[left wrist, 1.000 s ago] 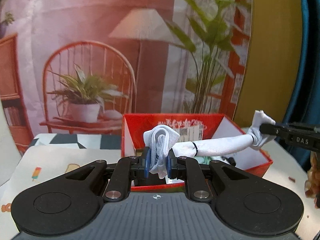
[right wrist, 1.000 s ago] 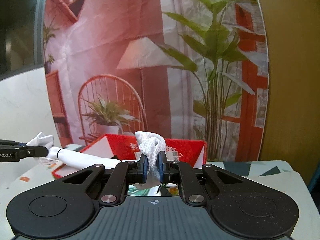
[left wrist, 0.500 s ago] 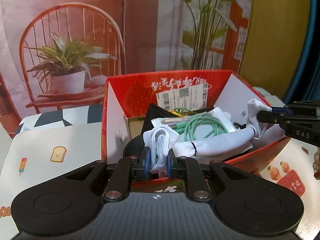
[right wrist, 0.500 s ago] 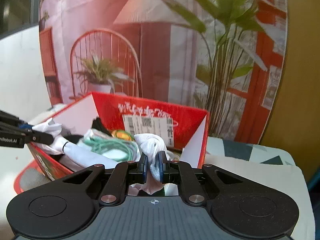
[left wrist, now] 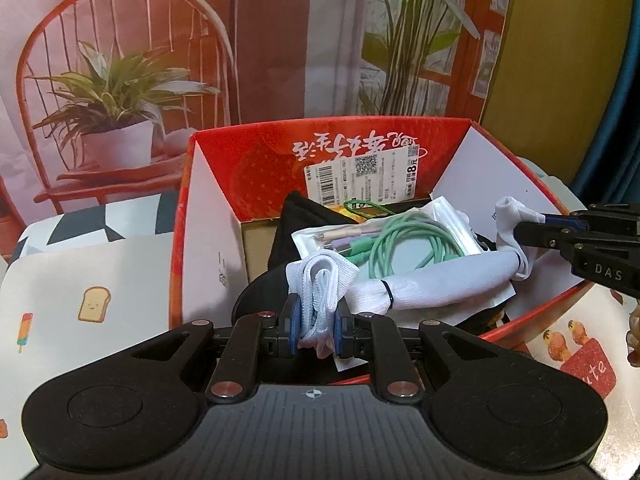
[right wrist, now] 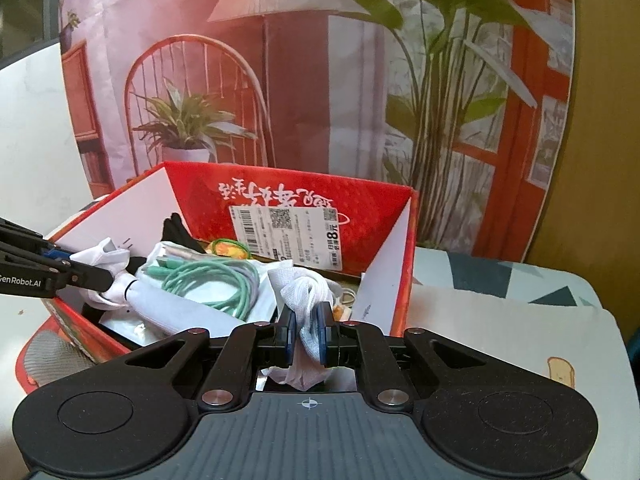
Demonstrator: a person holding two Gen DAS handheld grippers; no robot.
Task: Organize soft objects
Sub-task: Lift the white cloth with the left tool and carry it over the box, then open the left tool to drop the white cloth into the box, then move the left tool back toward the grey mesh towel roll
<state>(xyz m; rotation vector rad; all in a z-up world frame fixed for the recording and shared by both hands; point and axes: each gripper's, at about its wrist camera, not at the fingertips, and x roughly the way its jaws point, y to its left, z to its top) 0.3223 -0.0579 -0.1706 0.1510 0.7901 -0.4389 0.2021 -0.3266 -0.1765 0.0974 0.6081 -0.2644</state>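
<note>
A rolled white sock (left wrist: 436,280), bound with a thin black band, stretches between both grippers inside an open red cardboard box (left wrist: 208,216). My left gripper (left wrist: 316,328) is shut on the sock's ribbed left end. My right gripper (right wrist: 307,334) is shut on the other end (right wrist: 298,296); it shows in the left wrist view (left wrist: 532,236) at the right. The left gripper shows at the left edge of the right wrist view (right wrist: 80,274). The sock hangs just above the box's contents.
The box (right wrist: 400,216) holds a bag with a green cable (left wrist: 404,240), black cloth (left wrist: 304,216) and other small items. It stands on a table with printed mats (left wrist: 92,280). A printed backdrop (left wrist: 160,60) hangs behind. A blue curtain (left wrist: 616,120) is at the right.
Both grippers have come down and forward with the sock, from above the box rim to inside the box, just over its contents. Both stay shut on the sock.
</note>
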